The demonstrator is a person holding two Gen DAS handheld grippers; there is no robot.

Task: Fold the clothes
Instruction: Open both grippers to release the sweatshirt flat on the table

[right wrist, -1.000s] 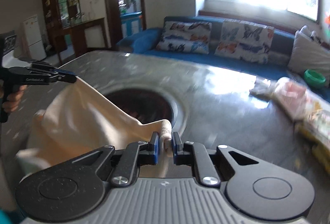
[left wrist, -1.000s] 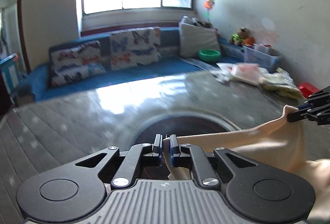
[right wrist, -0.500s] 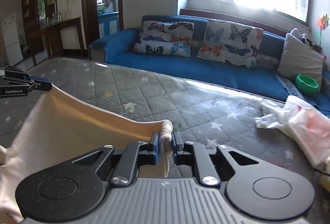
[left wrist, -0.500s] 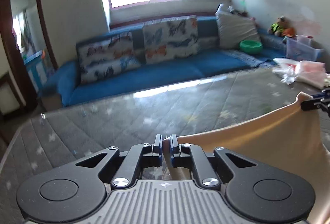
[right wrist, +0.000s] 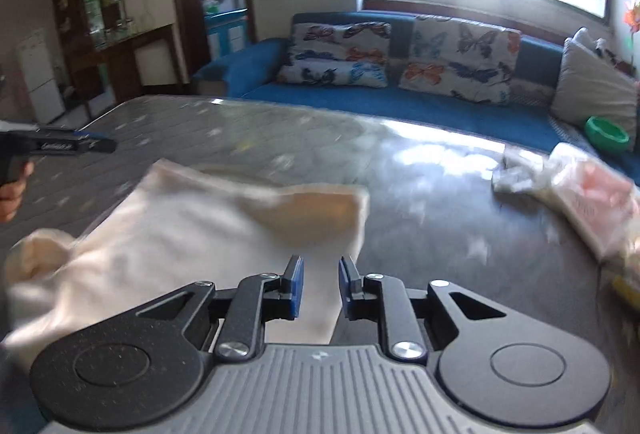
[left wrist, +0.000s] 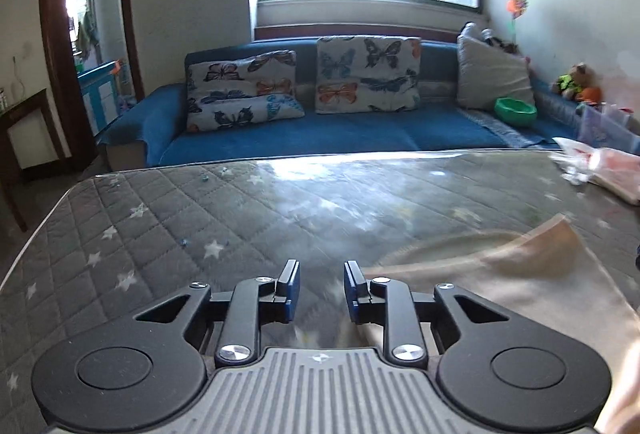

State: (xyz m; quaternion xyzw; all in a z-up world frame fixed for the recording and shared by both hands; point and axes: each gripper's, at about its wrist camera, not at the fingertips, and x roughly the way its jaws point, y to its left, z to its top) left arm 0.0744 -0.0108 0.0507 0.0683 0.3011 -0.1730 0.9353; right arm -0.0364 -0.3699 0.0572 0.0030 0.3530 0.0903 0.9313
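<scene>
Fingers [left wrist: 355, 284] of the left gripper [left wrist: 321, 286] were spread apart with nothing pinched between them. Same deal on the right gripper [right wrist: 319, 284], fingers parted and nothing gripped. The cream garment [right wrist: 192, 234] was spread loosely on the quilted grey bench [left wrist: 200, 218], just ahead of both grippers. A plastic-wrapped bundle [right wrist: 576, 194] was parked further right.

I counted one cream garment [right wrist: 208, 226], three butterfly cushions [left wrist: 368, 74], one grey pillow [left wrist: 492, 74] and one green bowl [left wrist: 515, 111].
</scene>
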